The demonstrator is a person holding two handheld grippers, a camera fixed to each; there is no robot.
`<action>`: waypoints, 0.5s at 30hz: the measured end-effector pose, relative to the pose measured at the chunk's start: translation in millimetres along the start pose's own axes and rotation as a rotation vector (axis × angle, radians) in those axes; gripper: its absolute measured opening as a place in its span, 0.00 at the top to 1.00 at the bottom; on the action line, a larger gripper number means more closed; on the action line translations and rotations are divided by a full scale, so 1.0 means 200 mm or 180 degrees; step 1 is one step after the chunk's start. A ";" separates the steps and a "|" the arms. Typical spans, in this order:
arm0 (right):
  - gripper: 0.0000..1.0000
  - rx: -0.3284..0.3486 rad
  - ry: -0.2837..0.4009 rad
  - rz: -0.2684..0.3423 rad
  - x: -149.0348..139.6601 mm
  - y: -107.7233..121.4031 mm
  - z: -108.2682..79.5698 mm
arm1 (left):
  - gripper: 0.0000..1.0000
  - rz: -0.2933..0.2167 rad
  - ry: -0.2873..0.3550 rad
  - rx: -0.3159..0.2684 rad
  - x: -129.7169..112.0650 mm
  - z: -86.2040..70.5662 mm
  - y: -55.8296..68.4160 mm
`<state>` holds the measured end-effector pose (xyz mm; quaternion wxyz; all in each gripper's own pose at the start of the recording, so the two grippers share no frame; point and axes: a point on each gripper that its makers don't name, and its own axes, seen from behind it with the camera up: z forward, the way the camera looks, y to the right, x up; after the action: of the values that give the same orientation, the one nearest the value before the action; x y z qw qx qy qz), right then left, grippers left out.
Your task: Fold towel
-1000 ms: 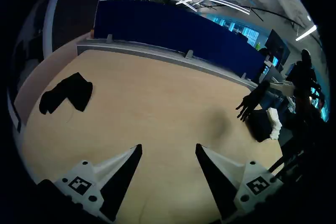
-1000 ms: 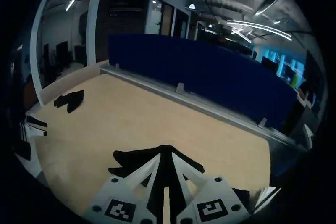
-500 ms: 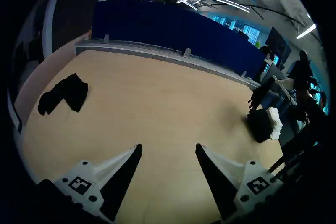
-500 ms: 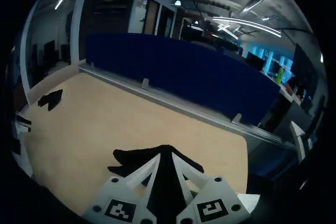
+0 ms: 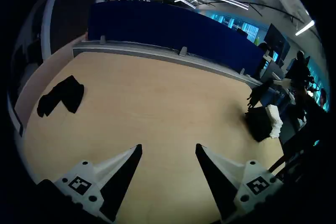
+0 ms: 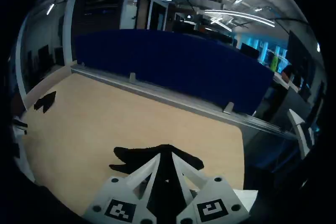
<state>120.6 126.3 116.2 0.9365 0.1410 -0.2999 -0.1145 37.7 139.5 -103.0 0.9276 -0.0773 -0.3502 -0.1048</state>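
Left gripper [image 5: 167,145]: wide apart, empty, above table [image 5: 159,93]. Right gripper [image 6: 166,155]: clamped on black towel [image 6: 130,155], bunched at its tips. Another black cloth [image 5: 61,96] lies far left.

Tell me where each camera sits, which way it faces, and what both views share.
Left gripper view: rides the left gripper, looks across the wooden table toward the blue partition; its open fingers show at the bottom.
Right gripper view: rides the right gripper, faces that partition too; its fingers are shut on a black towel.
Shared: table, partition, and a crumpled black cloth near the table's left edge.
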 end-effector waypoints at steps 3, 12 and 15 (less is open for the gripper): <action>0.96 0.0002 -0.0043 0.0000 -0.06 0.01 -0.05 | 0.06 0.0014 -0.0013 -0.0014 0.00 0.01 0.02; 0.96 -0.0032 -0.0204 0.0208 -0.35 0.10 -0.21 | 0.06 0.0081 -0.0045 -0.0093 -0.01 0.03 0.10; 0.96 -0.0035 -0.0292 0.0322 -0.49 0.11 -0.26 | 0.06 0.0097 -0.0055 -0.0111 -0.01 0.04 0.12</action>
<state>75.7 186.4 31.3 0.9271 0.1151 -0.3486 -0.0750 36.8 164.1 -100.6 0.9245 -0.0998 -0.3551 -0.0960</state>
